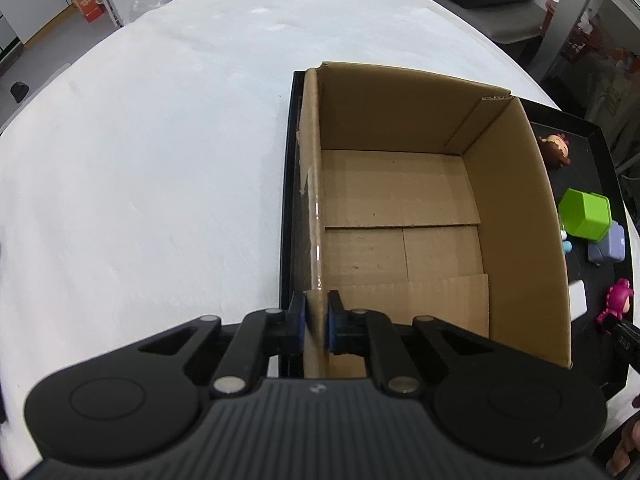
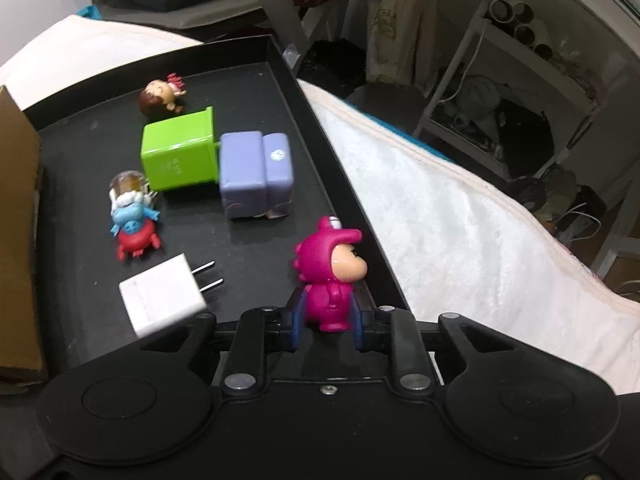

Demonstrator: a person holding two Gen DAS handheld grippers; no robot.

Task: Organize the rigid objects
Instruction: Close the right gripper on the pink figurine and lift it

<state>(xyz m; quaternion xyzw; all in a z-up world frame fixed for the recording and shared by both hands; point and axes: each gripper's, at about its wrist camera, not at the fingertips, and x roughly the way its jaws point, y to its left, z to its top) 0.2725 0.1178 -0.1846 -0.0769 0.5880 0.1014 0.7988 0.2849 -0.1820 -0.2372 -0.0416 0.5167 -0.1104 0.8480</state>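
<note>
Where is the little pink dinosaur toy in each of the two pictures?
Left wrist view: the pink toy stands at the far right edge, on the black tray, right of the cardboard box.
Right wrist view: the pink toy is low in the middle, between the fingers of the right gripper, near the tray's right rim.
Shared landmark: the green box, farther along the tray in both.

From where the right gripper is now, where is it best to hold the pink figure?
Probably at the narrow body below the big head of the pink figure, coming from behind it as the right gripper does. It stands upright, back to the camera, and its flanks face the blue pads, which look not fully shut.
</note>
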